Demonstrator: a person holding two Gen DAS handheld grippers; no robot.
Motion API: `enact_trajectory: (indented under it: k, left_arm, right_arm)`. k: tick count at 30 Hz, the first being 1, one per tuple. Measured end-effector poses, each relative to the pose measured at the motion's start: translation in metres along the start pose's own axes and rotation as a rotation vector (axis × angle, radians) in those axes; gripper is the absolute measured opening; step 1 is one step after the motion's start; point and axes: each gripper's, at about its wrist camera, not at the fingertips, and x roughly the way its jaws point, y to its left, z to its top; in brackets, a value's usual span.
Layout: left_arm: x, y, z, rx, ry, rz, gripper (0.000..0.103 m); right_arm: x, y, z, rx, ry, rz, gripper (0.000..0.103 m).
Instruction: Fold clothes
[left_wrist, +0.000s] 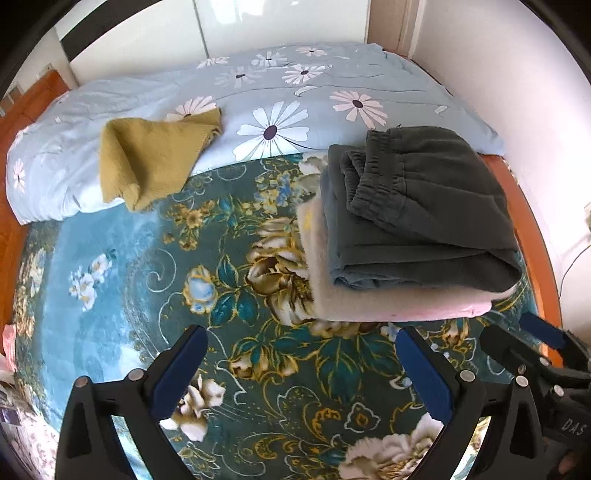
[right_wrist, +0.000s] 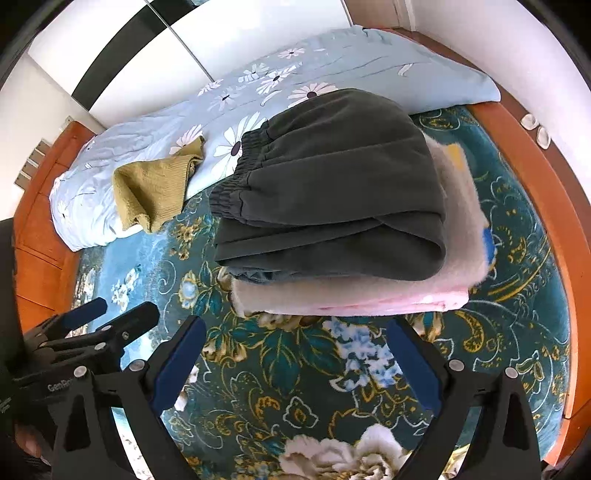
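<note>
Two garments already lie folded in a stack — the dark green trousers (right_wrist: 332, 192) on top of a pale fleece piece (right_wrist: 354, 295) — on the floral blanket (left_wrist: 258, 369); by my reading the mustard knit top (left_wrist: 155, 162), crumpled on the daisy-print duvet (left_wrist: 295, 92) (well apart from the stack), is what remains. The next move calls for reaching across to it; the left gripper (left_wrist: 301, 354) and right gripper (right_wrist: 295, 347) both gape wide, holding and touching nothing.
</note>
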Motion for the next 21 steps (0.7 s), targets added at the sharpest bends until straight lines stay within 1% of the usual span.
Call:
enact_trajectory:
  k: [5,11,18,21]
  left_arm:
    - [0.007,-0.003,-0.002,0.022,0.034,0.015,0.103]
    - [0.016,-0.004,-0.001,0.005,0.078,0.028,0.103]
    - [0.021,-0.004,-0.001,-0.023,0.102,0.017,0.103]
    - [0.023,-0.006,0.003,-0.013,0.104,0.022,0.103]
  right_arm:
    - [0.006,0.000,-0.001,-0.006,0.018,-0.010,0.098]
    - [0.010,-0.002,-0.001,-0.004,0.039,-0.018,0.098]
    - [0.015,-0.009,-0.004,0.008,0.069,-0.028,0.098]
    - [0.016,-0.009,-0.004,0.004,0.082,-0.032,0.098]
